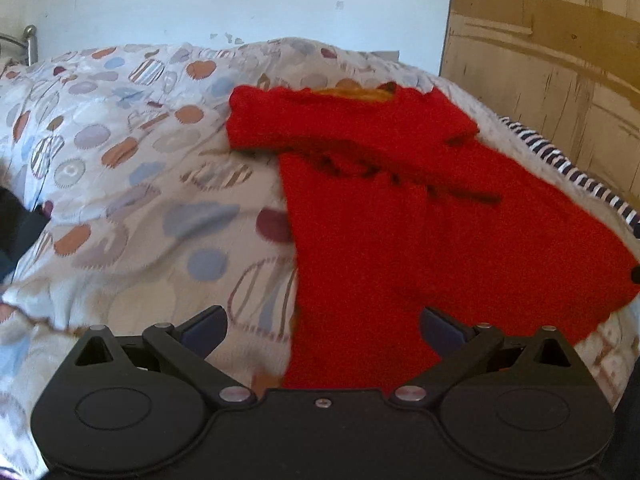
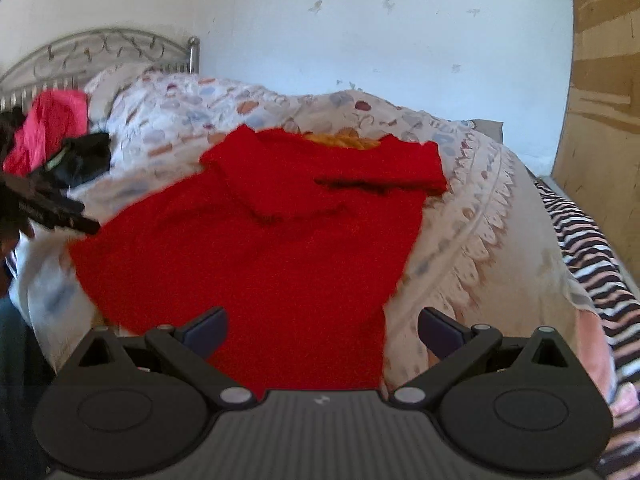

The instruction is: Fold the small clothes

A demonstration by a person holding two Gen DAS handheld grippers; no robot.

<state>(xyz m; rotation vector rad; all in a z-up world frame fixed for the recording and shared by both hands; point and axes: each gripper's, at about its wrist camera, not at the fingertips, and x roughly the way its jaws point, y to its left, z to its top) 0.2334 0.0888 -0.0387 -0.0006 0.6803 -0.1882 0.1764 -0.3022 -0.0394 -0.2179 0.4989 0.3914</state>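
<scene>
A small red knitted sweater lies spread on the patterned duvet, hem toward me, with both sleeves folded across the chest. It also shows in the right wrist view, with an orange lining at its collar. My left gripper is open and empty, above the hem's left part. My right gripper is open and empty, above the hem's right part. The left gripper's tip shows at the left edge of the right wrist view.
A pink garment and a dark garment lie near the metal headboard. A striped cloth runs along the bed's right side. A wooden panel and a white wall stand behind.
</scene>
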